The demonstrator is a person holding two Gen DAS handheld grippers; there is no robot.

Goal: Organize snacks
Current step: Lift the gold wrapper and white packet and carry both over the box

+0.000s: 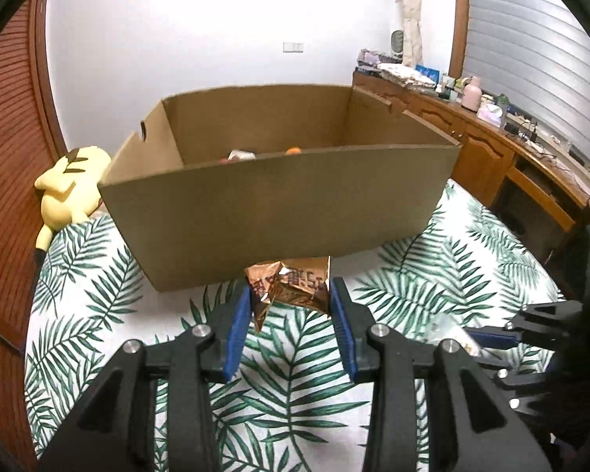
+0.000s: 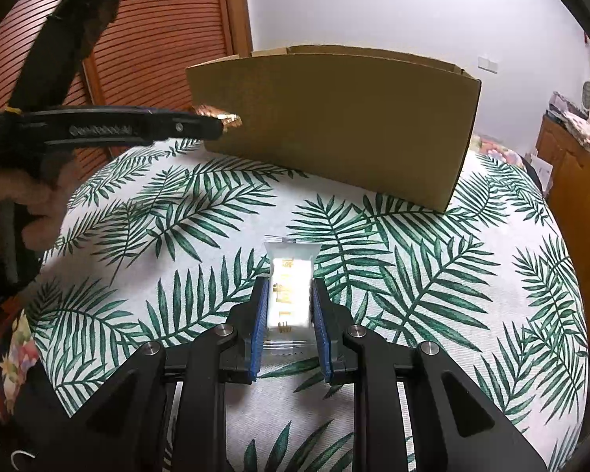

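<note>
Carrying: left gripper (image 1: 291, 299) clamps a copper packet (image 1: 291, 287), held above the cloth (image 1: 98, 306) just before the box (image 1: 279, 204) near wall.
Right gripper (image 2: 287, 306): closed on a white packet (image 2: 289, 295) lying on the cloth, well short of the box.
Box: open-topped, a few snacks already inside.
Doing it well: I judge the copper packet should clear the near rim before release; keep the grip firm, since the foil is crinkled and slippery.
Risk: clipping the wall may shove the box.
</note>
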